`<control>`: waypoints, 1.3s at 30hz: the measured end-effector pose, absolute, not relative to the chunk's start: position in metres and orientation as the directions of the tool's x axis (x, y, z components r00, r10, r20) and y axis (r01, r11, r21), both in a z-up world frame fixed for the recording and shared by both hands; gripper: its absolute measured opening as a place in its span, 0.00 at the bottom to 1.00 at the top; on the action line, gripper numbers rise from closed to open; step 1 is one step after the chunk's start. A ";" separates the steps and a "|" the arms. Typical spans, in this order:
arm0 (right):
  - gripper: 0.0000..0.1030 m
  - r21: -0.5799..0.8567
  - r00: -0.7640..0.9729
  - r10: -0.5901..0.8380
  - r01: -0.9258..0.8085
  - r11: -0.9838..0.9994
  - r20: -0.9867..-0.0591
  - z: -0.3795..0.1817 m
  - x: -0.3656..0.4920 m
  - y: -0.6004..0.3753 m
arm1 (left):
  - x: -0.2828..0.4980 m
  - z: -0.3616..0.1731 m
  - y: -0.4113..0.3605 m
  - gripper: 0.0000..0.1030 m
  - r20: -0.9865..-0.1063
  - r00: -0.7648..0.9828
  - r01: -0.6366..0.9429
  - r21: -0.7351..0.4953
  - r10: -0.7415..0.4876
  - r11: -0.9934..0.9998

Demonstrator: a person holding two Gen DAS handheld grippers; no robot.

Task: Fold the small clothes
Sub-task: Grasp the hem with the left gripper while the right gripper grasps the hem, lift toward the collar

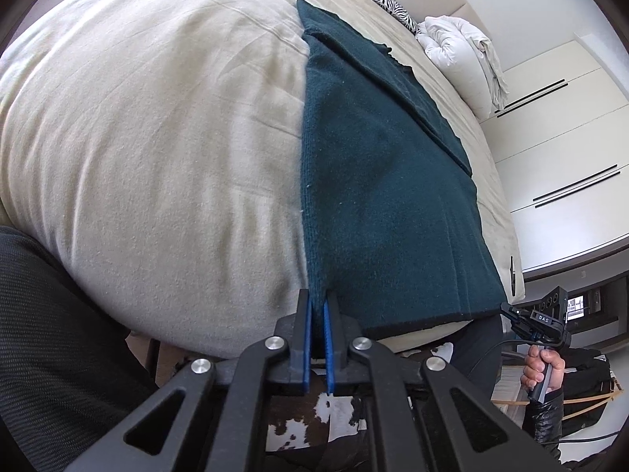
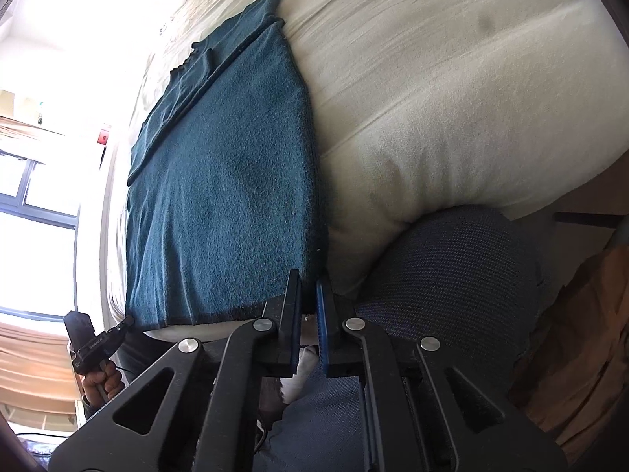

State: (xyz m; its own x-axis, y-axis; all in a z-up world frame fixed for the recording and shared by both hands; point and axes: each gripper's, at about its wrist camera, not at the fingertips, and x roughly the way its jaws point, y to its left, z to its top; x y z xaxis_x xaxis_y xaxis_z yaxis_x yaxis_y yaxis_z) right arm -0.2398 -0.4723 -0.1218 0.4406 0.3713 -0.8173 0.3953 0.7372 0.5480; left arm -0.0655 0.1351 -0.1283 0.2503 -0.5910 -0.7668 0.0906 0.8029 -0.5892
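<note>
Beige bedspread point(image 1: 149, 137) at left, dark teal knit garment point(image 1: 385, 196) lying flat, partly folded, along bed's near edge. Left gripper point(image 1: 318, 299) fingers nearly together, pinching garment's near left corner. Right gripper point(image 2: 309, 283) fingers narrowly parted at near right corner; grip unclear. White duvet point(image 1: 460, 51) far right.

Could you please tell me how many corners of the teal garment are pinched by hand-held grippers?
2. The left hand-held gripper pinches one near corner of the garment; the right hand-held gripper pinches the other. Far corners lie free on the bed.
</note>
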 end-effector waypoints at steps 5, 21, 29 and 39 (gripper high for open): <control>0.05 0.581 0.483 0.382 0.376 0.722 -0.788 -0.109 -0.239 -0.476 | -0.062 -0.114 0.144 0.06 -0.728 0.284 0.090 -0.628 -0.624 0.773; 0.05 0.755 0.668 0.453 0.258 0.603 -0.591 -0.043 -0.216 -0.484 | -0.037 -0.056 0.159 0.06 -0.557 0.390 0.098 -0.767 -0.733 0.634; 0.05 0.814 0.748 0.458 0.184 0.551 -0.480 -0.010 -0.194 -0.497 | -0.016 -0.044 0.165 0.06 -0.515 0.428 0.074 -0.799 -0.742 0.597; 0.05 0.820 0.790 0.429 0.156 0.550 -0.438 0.018 -0.153 -0.508 | 0.022 -0.033 0.163 0.06 -0.467 0.464 0.054 -0.833 -0.752 0.550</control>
State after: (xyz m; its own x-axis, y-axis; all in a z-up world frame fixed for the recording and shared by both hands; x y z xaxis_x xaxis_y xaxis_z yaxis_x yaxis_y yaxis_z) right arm -0.1529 -0.5079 0.0182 0.7900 0.4293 -0.4378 0.1557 0.5501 0.8205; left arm 0.0219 0.1630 -0.0335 0.4643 -0.7525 -0.4671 0.0538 0.5504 -0.8332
